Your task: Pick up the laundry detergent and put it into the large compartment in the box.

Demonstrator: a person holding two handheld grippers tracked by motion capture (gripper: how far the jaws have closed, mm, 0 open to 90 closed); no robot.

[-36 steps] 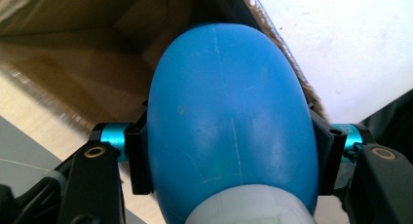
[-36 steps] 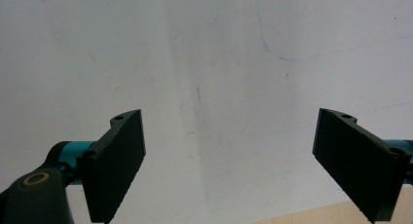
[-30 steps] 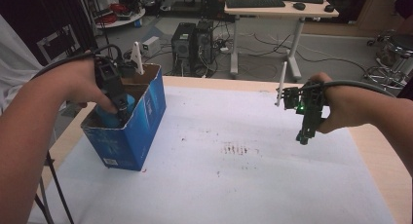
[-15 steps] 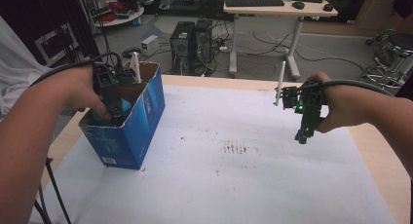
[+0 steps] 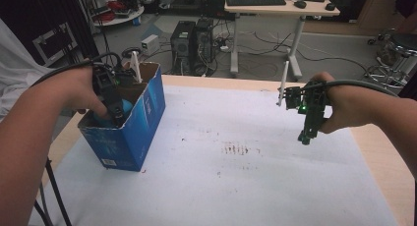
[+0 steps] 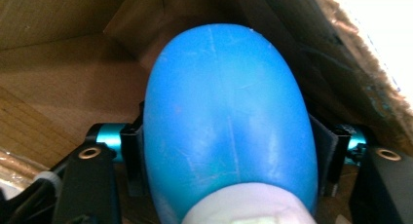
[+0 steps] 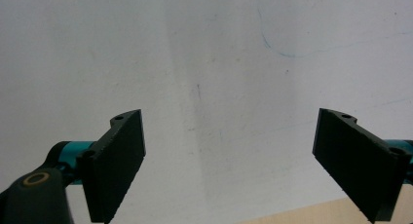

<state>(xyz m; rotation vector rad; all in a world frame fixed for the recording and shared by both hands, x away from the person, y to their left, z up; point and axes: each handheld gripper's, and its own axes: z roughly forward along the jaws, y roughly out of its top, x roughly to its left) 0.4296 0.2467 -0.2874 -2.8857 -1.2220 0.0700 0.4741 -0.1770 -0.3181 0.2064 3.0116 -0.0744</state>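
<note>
Inside the blue box (image 5: 129, 132), at nine o'clock on the desk (image 5: 236, 186), a blue bulb (image 6: 226, 121) is grasped lengthwise by the left tool (image 5: 117, 119), whose jaws have just been easing; the right tool (image 5: 306, 137) is held released at three o'clock.

The left forearm reaches forward to the blue box (image 5: 129, 132), its left gripper (image 5: 117, 119) dipped inside, pointing down; its jaws have just been opening slightly, yet still press the blue bulb (image 6: 229, 121) from both sides. Well right of the box, the right gripper (image 5: 305, 137) hangs tilted downward, jaws spread wide, gripping nothing.
</note>
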